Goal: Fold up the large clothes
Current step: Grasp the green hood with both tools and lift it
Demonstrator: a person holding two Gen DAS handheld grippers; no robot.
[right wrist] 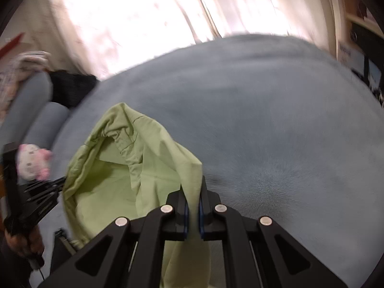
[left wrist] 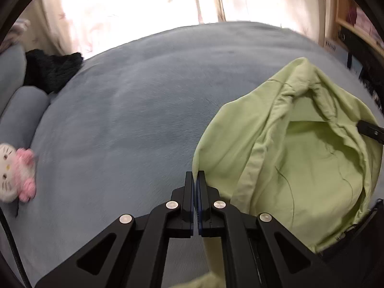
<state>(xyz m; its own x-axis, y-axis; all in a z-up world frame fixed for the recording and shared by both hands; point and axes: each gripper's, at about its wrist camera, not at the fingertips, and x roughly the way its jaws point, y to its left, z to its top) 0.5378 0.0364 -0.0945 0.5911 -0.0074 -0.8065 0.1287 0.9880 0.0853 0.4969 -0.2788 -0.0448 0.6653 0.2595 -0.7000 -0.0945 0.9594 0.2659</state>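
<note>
Green garment [right wrist: 134, 168] hanging between claws, left claw [left wrist: 195, 175] and right claw [right wrist: 193, 184] both pinching its edge

Daylight floods through the curtains [left wrist: 134, 12] at the top of both frames, blown out white. Motion blur smears the edges, the right-wrist view worst. Fisheye bends the bed [left wrist: 144, 96]; dark vignette rings the corners.

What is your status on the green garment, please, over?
Left tongs and right tongs both shut on green garment, lifted between them over blue blanket. Plush toy far off; nothing in the way.
</note>
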